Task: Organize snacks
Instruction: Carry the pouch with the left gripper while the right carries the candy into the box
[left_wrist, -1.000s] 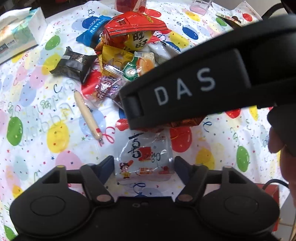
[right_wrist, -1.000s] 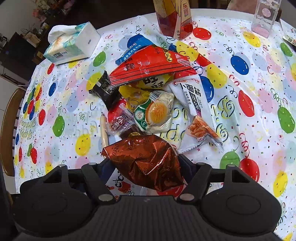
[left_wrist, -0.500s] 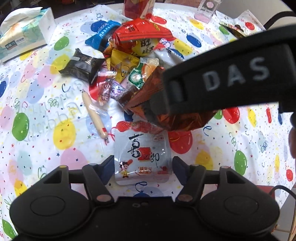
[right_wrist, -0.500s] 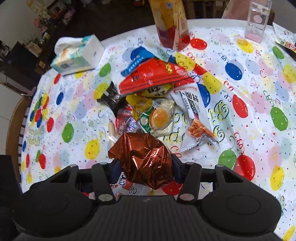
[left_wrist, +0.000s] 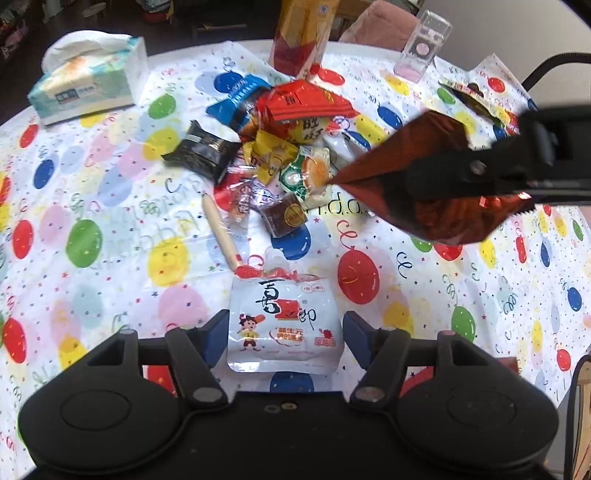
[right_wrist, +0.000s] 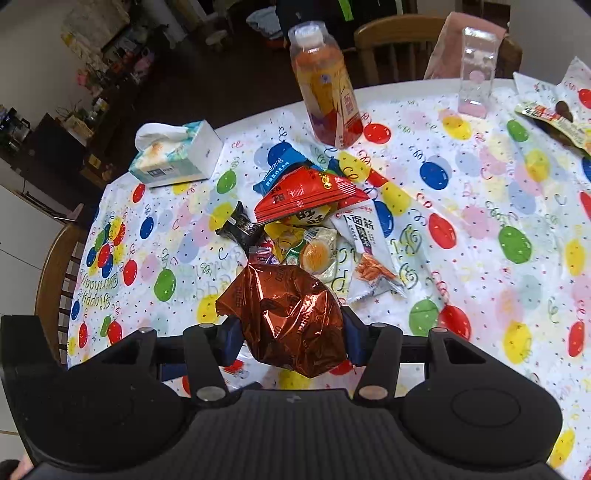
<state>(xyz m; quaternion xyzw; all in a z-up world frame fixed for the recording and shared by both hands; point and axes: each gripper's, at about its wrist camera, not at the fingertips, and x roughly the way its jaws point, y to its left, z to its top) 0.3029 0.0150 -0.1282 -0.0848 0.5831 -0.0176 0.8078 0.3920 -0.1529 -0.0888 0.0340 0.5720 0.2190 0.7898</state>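
Covering the table, a balloon-print cloth bears snacks; right gripper clamps a foil bag, left gripper is spread around a white pouch; wooden chairs stand behind.

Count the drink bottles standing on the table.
1: the orange drink bottle stands upright at the far edge of the table, behind the snack pile. The clear container beside it isn't a bottle.
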